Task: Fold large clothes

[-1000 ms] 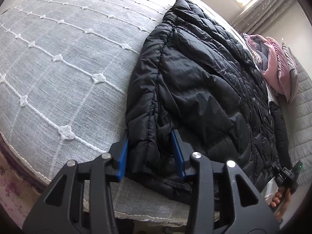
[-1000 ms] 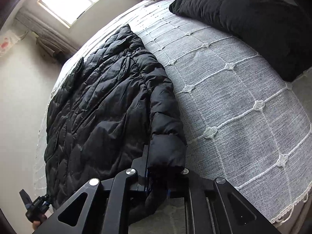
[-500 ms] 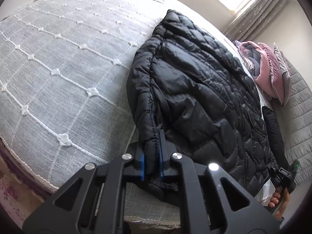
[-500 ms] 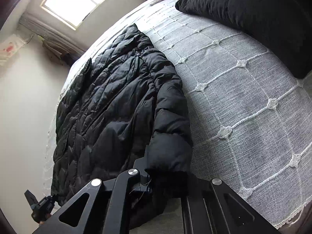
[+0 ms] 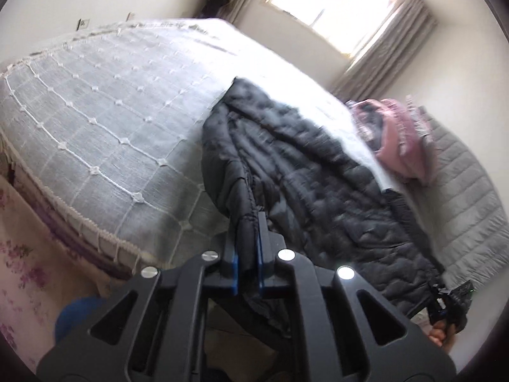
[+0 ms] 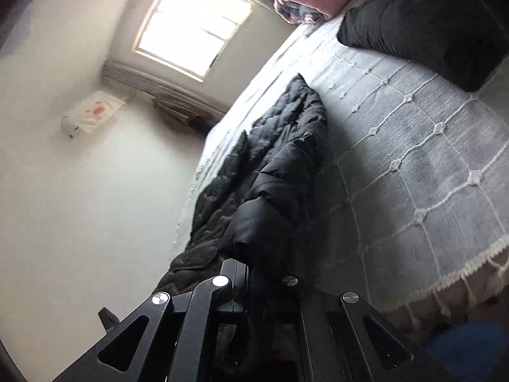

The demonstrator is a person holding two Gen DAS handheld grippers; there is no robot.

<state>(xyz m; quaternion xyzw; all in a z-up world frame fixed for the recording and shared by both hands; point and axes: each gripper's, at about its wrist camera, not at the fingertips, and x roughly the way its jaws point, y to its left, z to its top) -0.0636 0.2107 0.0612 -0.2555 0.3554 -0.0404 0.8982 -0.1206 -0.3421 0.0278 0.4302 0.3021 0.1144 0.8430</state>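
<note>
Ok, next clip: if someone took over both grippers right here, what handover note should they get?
Left gripper: shut on the black puffer jacket at its near edge.
Right gripper: shut on the jacket's sleeve cuff.
Near end of the jacket is raised off the grey bedspread; the far end lies on it.
Done: both grips taken. No fold is visible.
Left: probably carry the held end over toward the far end, lay it down, release, then fold again.

Black quilted jacket [image 5: 318,184] lies on a grey bedspread [image 5: 105,133] (white diamond stitching), beside pink bedding [image 5: 400,137] and a black pillow [image 6: 426,22].
</note>
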